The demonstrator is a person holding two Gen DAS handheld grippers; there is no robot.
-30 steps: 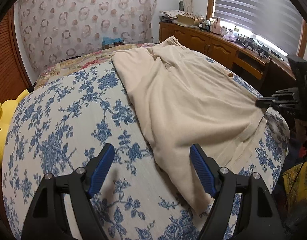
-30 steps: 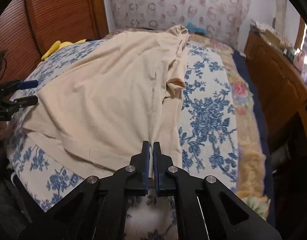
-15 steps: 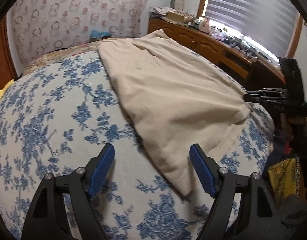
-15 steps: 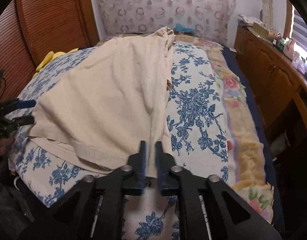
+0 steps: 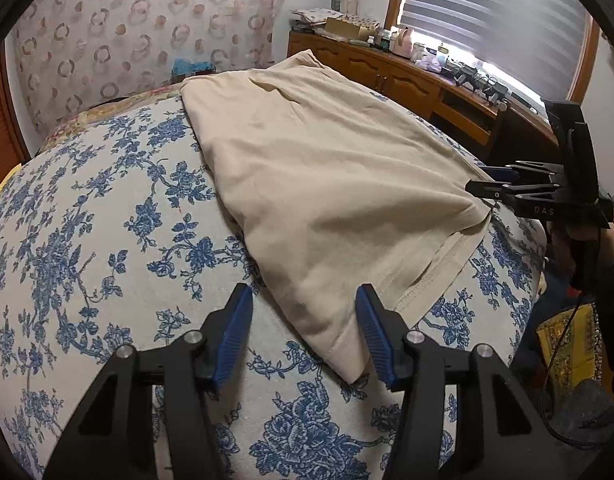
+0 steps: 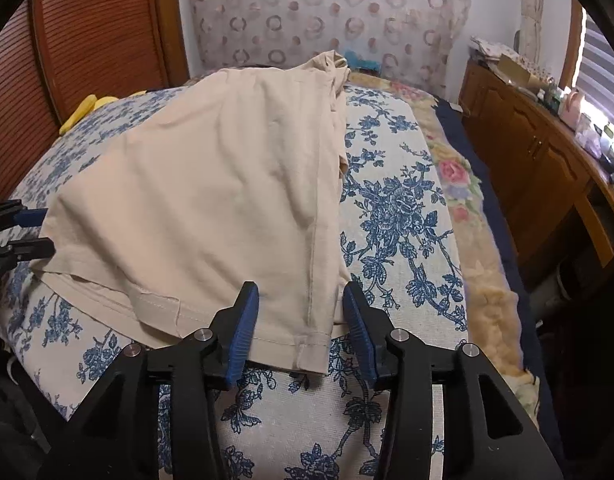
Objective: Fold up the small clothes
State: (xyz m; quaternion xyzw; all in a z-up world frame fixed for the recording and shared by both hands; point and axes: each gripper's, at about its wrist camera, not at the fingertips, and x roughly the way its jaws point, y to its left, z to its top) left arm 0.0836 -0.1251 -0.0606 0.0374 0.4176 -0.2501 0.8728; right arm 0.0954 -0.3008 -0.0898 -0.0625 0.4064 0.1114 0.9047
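Observation:
A beige garment [image 5: 327, 184] lies folded lengthwise on the blue-flowered bedspread [image 5: 107, 240]. My left gripper [image 5: 303, 320] is at its near corner; the jaws are closing, the hemmed corner lies between them, and the pads stand apart from it. In the right wrist view the garment [image 6: 211, 208] spreads away from me. My right gripper [image 6: 301, 320] is over the other hem corner; its jaws are opening and the cloth rests loose between the blue pads [image 6: 245, 326]. Each gripper also shows in the other view, the right gripper [image 5: 495, 186] and the left gripper [image 6: 31, 232].
A patterned headboard [image 6: 327, 12] stands at the bed's far end. A wooden dresser [image 6: 547, 160] with clutter runs along the window side. A slatted wooden door [image 6: 87, 40] and a yellow item [image 6: 83, 108] are on the other side. A floral blanket edge [image 6: 467, 208] borders the bedspread.
The right gripper went from shut on the garment's hem to open, leaving the cloth on the bed. The left jaws narrowed and the garment's corner now lies between them.

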